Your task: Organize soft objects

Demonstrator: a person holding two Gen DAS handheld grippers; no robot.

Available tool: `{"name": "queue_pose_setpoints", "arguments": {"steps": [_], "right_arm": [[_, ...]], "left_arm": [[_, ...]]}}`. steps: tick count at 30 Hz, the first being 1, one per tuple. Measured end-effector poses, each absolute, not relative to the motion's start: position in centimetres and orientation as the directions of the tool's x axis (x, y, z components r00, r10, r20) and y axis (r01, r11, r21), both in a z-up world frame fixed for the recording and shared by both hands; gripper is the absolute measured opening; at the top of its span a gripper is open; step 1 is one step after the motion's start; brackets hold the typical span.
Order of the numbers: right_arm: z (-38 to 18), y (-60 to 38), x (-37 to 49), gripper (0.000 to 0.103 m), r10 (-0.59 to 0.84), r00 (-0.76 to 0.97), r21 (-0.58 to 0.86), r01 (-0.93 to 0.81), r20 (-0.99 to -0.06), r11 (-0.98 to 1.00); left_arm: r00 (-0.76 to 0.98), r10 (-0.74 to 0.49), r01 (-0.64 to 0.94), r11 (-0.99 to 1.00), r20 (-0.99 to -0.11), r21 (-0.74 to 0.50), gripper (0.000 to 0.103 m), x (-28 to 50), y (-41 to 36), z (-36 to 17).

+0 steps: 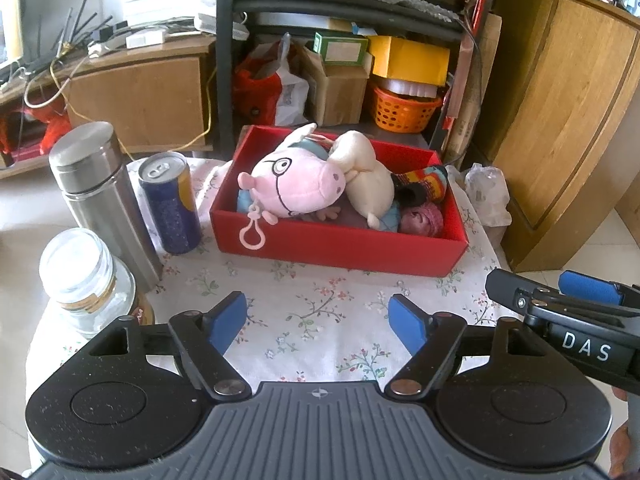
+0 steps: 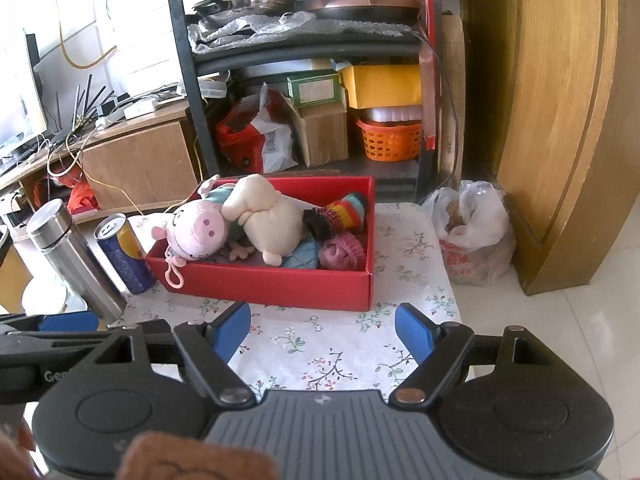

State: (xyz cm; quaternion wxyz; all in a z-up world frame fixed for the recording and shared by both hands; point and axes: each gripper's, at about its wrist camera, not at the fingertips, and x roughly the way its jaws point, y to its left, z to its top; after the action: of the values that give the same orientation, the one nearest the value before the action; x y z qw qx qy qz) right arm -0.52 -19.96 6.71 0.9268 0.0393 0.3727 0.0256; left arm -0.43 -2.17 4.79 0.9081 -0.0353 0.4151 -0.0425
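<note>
A red box [image 1: 340, 246] [image 2: 264, 282] sits on the floral tablecloth [image 1: 316, 312] [image 2: 328, 356]. In it lie a pink pig plush [image 1: 294, 184] [image 2: 196, 228], a cream plush [image 1: 366, 178] [image 2: 268, 216], a striped sock [image 1: 428, 184] [image 2: 344, 210], a pink knit ball [image 1: 422, 220] [image 2: 342, 254] and something teal [image 2: 300, 258]. My left gripper [image 1: 318, 322] is open and empty, in front of the box. My right gripper [image 2: 324, 330] is open and empty, also in front of it; it shows at the right edge of the left wrist view [image 1: 560, 300].
A steel flask [image 1: 100, 196] [image 2: 72, 256], a blue can [image 1: 170, 202] [image 2: 124, 254] and a glass jar [image 1: 86, 280] stand left of the box. A plastic bag [image 2: 472, 232] lies on the floor to the right. A cluttered shelf [image 2: 312, 80] and a wooden cabinet [image 2: 560, 120] stand behind.
</note>
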Motion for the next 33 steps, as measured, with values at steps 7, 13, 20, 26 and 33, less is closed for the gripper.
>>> {"name": "queue_pose_setpoints", "arguments": {"steps": [7, 13, 20, 26, 33], "right_arm": [[6.72, -20.0, -0.65, 0.051, 0.088, 0.725, 0.104, -0.023, -0.684, 0.994], [6.8, -20.21, -0.65, 0.051, 0.092, 0.728, 0.117, -0.017, -0.679, 0.993], [6.79, -20.3, -0.65, 0.051, 0.093, 0.73, 0.119, -0.017, -0.677, 0.993], [6.77, -20.29, -0.6, 0.051, 0.092, 0.727, 0.118, -0.016, -0.681, 0.993], [6.76, -20.26, -0.61, 0.051, 0.093, 0.727, 0.118, -0.016, -0.681, 0.993]], "left_arm": [[0.667, -0.097, 0.027, 0.994, -0.739, -0.107, 0.077, -0.53, -2.06, 4.96], [0.705, -0.069, 0.029, 0.997, -0.706, -0.068, 0.076, -0.97, -2.6, 5.45], [0.702, -0.066, 0.028, 0.997, -0.709, -0.065, 0.076, -0.92, -2.67, 5.49], [0.701, -0.054, 0.023, 0.998, -0.711, -0.053, 0.077, -0.92, -2.81, 5.38], [0.71, -0.041, 0.024, 0.999, -0.703, -0.035, 0.076, -1.09, -3.05, 5.52]]}}
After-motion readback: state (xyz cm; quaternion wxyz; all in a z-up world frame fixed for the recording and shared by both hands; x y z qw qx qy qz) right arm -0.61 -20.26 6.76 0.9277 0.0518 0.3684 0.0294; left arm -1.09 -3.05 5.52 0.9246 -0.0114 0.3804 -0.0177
